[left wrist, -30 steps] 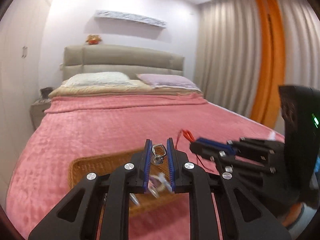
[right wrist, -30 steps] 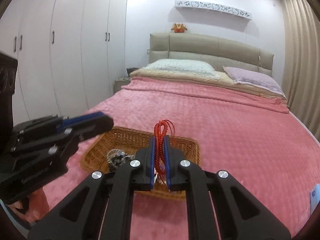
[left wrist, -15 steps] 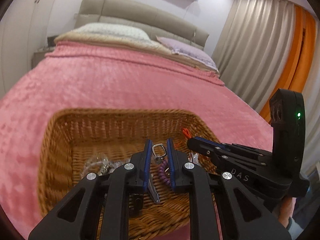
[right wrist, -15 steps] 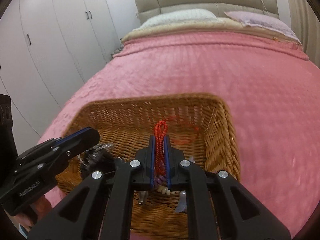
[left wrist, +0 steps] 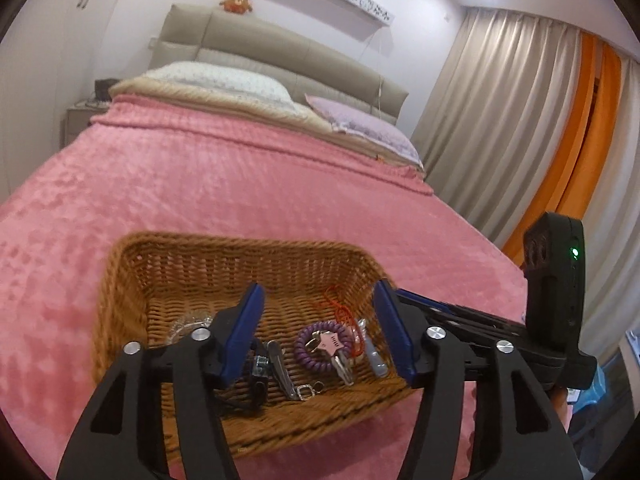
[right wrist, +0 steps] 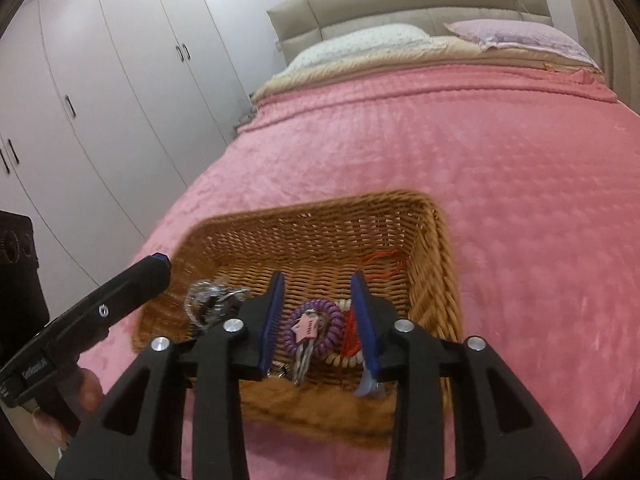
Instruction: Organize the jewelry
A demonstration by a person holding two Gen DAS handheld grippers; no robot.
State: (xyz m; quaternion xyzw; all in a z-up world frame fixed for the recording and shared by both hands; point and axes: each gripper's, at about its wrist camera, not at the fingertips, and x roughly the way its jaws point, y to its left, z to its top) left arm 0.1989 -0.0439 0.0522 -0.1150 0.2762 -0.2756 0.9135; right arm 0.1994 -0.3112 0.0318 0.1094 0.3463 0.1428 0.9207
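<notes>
Left gripper [left wrist: 318, 320]: wide open, empty, above the wicker basket [left wrist: 120, 280].
Right gripper [right wrist: 318, 312]: open, empty.
Purple coil bracelet [right wrist: 314, 326]: in basket, red cord [right wrist: 352, 332] right.

A bed with a pink blanket [left wrist: 240, 184] fills the room. At its head lie a white patterned pillow [left wrist: 224, 80] and a lilac pillow [left wrist: 360, 128], against a padded grey-beige headboard [left wrist: 280, 52] with a small orange toy [left wrist: 236, 2] on top. White wardrobe doors [right wrist: 100, 80] line one side; grey curtains [left wrist: 500, 112] with an orange strip [left wrist: 576, 152] hang on the other. A nightstand [left wrist: 78, 118] stands beside the bed.
</notes>
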